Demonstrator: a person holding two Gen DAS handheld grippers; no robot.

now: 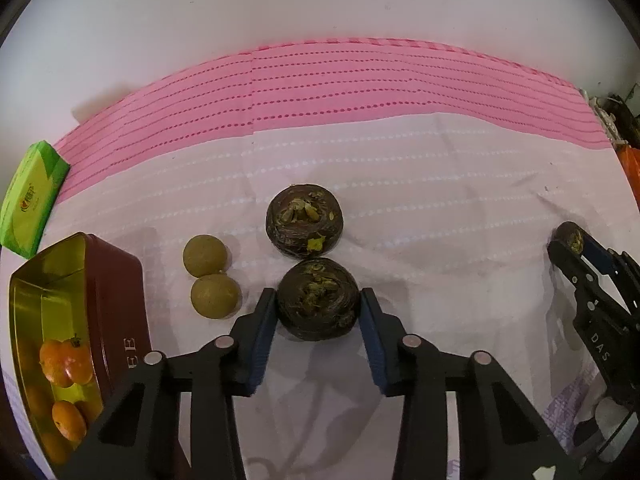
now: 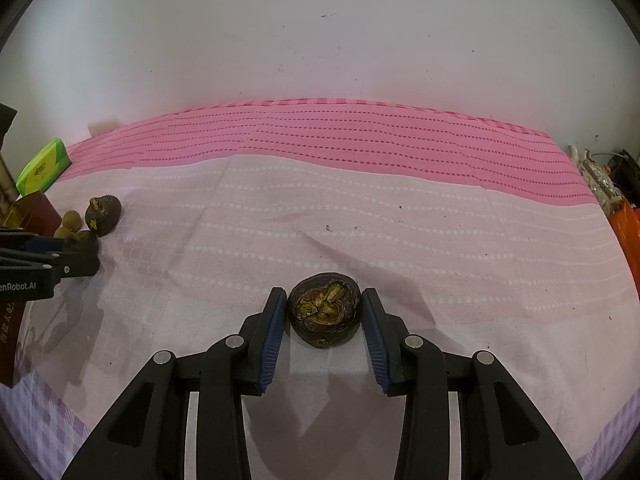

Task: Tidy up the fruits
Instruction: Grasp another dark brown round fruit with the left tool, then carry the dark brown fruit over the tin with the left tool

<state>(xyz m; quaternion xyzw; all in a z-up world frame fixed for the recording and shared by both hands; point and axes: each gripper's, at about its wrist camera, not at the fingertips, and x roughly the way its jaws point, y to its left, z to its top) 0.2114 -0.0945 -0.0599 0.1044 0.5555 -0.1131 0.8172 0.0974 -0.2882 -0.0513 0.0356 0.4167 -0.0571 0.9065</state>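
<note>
Left gripper [image 1: 319,300] straddles a dark mangosteen [image 1: 318,299] on the pink-and-white cloth [image 1: 400,168]; jaws wide, blue pads [image 1: 262,336] just beside the fruit on both sides, left pad looks like it's touching, hard to confirm; not clamped. Second mangosteen [image 1: 304,220] sits just behind the first, nearly touching. Two small tan round fruits [image 1: 210,276] lie to the left, touching each other. Red tin [image 1: 116,300] with gold interior at far left holds orange tangerines [image 1: 66,362]; green packet [image 1: 30,196] behind it.

Right gripper [image 2: 324,312] brackets a third mangosteen [image 2: 325,314], stem side up, resting on the cloth; jaws spread, small gaps both sides, no grip. In the right wrist view the left gripper [image 2: 76,252] and the fruit cluster sit well apart, at far left.
</note>
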